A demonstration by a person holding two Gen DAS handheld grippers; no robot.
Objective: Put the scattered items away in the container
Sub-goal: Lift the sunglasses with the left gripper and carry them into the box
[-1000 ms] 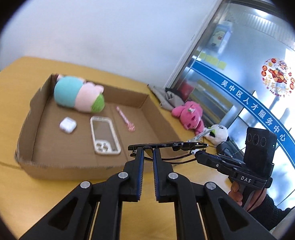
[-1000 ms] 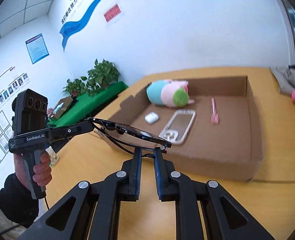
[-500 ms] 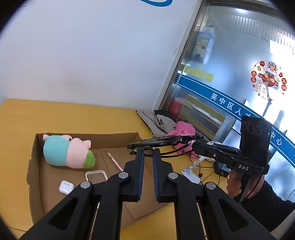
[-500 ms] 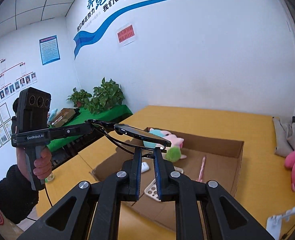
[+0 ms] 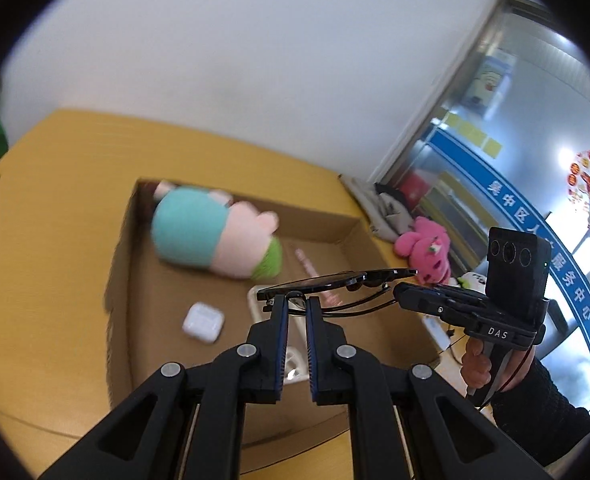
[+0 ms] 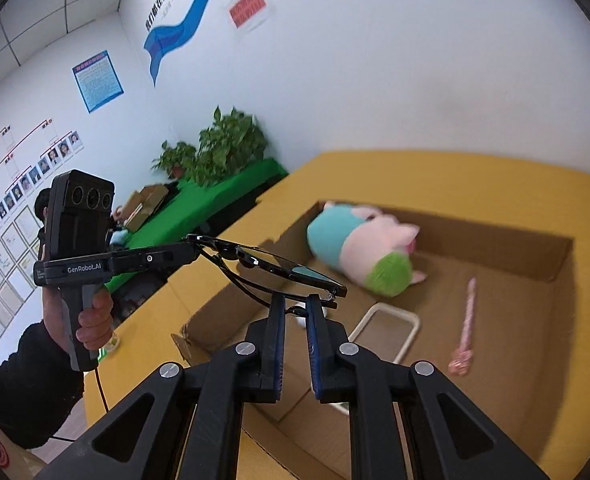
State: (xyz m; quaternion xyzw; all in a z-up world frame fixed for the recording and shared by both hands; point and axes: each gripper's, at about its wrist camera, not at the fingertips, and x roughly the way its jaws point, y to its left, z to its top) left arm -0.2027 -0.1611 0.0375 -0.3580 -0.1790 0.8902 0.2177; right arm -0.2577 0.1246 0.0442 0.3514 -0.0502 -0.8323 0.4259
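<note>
Sunglasses (image 5: pixel 327 282) hung in the air above the cardboard box (image 5: pixel 123 264), pinched at both ends: the left gripper (image 5: pixel 293 304) was closed on the frame at one end, and the right gripper (image 6: pixel 293 302) was clamped on the frame at the other, jaws narrow with only the thin rim between the pads. Seen from the left wrist camera, the right gripper (image 5: pixel 405 292) reached in from the side, its handle held by a hand (image 5: pixel 477 364) in a dark sleeve. From the right wrist camera the left gripper (image 6: pixel 193 254) came in likewise, its handle gripped by the other hand (image 6: pixel 93 316).

Inside the box, a plush toy (image 5: pixel 215 234) in teal, pink and green lay against the far wall. A white earbud case (image 5: pixel 203 322) sat on the box floor nearer the front, a clear phone case (image 6: pixel 387 330) lay beneath the sunglasses, and a pink pen (image 6: pixel 467 326) lay near the box's right wall. Outside the box, on the yellow table (image 5: pixel 55 168), a pink plush (image 5: pixel 425 246) sat beyond the right wall.
</note>
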